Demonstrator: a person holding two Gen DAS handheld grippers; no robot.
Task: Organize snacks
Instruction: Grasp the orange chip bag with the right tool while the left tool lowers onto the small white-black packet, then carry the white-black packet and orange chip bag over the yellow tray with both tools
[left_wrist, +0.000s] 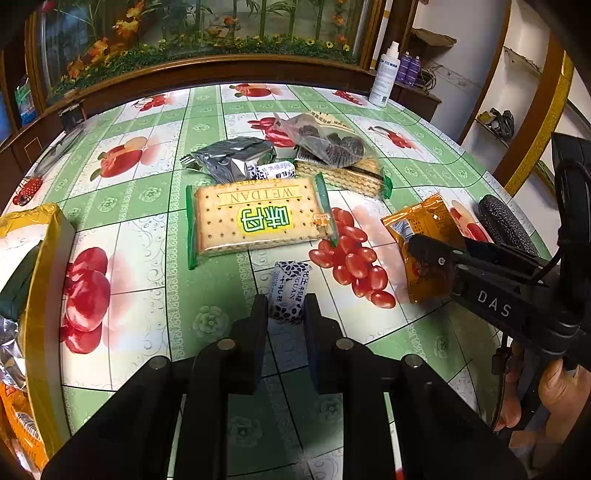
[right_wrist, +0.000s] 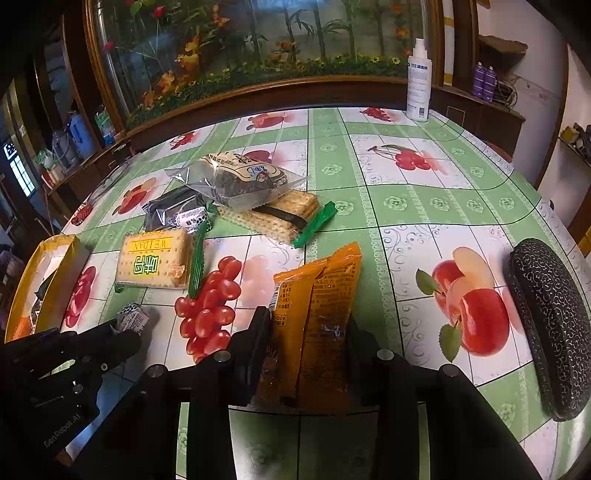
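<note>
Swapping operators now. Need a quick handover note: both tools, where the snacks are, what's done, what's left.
Left tool: shut on the small black-and-white candy, still on the table.
Right tool: astride the orange snack packet; grip unconfirmed.
Yellow box, left edge: a few packets already inside.
Left on the table: WEIDAN cracker pack, silver pouch, second small candy, clear bag of dark snacks on top of a second cracker pack.

Left gripper (left_wrist: 285, 306) jaws clamped; right gripper (right_wrist: 308, 325) jaws seemingly gripping.
</note>
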